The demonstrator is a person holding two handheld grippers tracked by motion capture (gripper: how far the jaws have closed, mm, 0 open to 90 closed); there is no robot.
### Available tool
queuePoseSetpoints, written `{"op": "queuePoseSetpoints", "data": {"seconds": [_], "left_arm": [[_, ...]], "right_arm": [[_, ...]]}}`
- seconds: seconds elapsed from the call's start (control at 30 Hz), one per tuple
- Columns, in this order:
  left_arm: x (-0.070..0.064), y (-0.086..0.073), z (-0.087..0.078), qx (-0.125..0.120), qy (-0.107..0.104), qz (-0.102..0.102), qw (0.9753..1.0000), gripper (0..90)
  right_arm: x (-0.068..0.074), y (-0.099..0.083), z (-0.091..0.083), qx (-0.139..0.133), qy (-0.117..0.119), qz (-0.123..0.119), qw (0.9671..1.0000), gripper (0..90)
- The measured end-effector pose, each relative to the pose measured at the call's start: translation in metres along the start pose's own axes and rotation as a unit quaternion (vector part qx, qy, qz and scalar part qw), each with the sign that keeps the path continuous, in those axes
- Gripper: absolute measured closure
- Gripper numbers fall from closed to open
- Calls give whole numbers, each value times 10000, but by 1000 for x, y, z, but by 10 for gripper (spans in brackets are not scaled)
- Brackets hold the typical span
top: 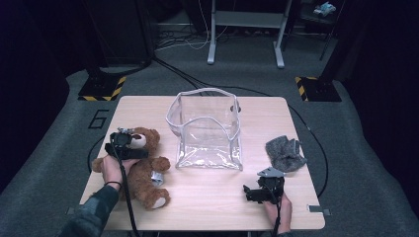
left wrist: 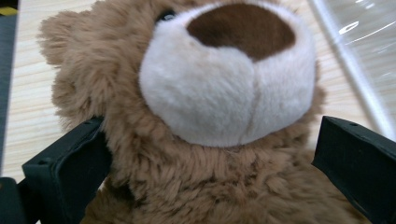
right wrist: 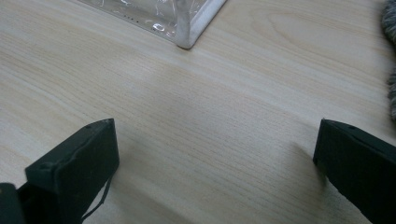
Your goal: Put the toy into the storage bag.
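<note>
On the table's (top: 207, 190) left side in the high view lies the teddy bear (top: 143, 168), the left gripper (top: 123, 145) over its head — the right gripper (top: 259, 190) rests near the front edge. In the left gripper view, jaws spread wide flank the bear's neck. In the right gripper view, jaws gape over bare wood, the clear bag's (right wrist: 187, 23) corner ahead.

High view looks down the table (top: 207, 192); gripper views sit close, sharing the clear bag (top: 207, 131)
</note>
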State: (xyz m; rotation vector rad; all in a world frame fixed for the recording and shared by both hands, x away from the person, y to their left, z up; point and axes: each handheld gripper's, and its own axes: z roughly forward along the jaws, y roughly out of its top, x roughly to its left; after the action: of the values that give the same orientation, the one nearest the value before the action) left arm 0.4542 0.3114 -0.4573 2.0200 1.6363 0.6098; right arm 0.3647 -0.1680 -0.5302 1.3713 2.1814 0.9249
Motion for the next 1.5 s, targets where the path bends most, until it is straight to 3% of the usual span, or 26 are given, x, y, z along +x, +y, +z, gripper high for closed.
{"op": "queuePoseSetpoints", "data": {"seconds": [0.27, 0.37, 0.4, 0.5, 0.6, 0.67, 0.8, 1.03, 1.2, 1.37, 1.5], "left_arm": [[15, -6, 12, 269, -62, -322, 9991, 0], [22, -10, 19, 491, -346, -567, 9966, 0], [23, -10, 22, 634, -440, -559, 9955, 6], [21, -9, 23, 740, -463, -519, 9948, 58], [20, -9, 23, 650, -494, -412, 9958, 160], [18, -9, 22, 600, -514, -447, 9959, 234], [19, -11, 17, 448, -488, -210, 9976, 338], [22, -13, 7, 172, -643, -106, 9977, 416], [22, -14, -6, -173, -694, -11, 9974, 435], [21, -11, -26, -753, -704, -62, 9947, 450], [20, -9, -38, -1224, -695, -123, 9900, 453]], "right_arm": [[0, 0, 0, -1, -21, 20, 10000, 0], [0, 0, 0, -2, -22, 11, 10000, 0], [0, 0, 0, 1, -18, 8, 10000, 0], [0, 0, 0, -5, -22, 11, 10000, 0], [0, 0, 0, -1, -30, -4, 10000, 0], [0, 0, 0, -8, -30, 20, 10000, 0], [0, 0, 0, 5, -29, 0, 10000, 0], [0, 0, 0, 13, -26, -18, 10000, 0], [0, 0, 0, 7, -40, -6, 10000, 0], [0, 0, 0, 8, -29, -7, 10000, 0], [0, 0, 0, 6, -33, -8, 10000, 0]]}}
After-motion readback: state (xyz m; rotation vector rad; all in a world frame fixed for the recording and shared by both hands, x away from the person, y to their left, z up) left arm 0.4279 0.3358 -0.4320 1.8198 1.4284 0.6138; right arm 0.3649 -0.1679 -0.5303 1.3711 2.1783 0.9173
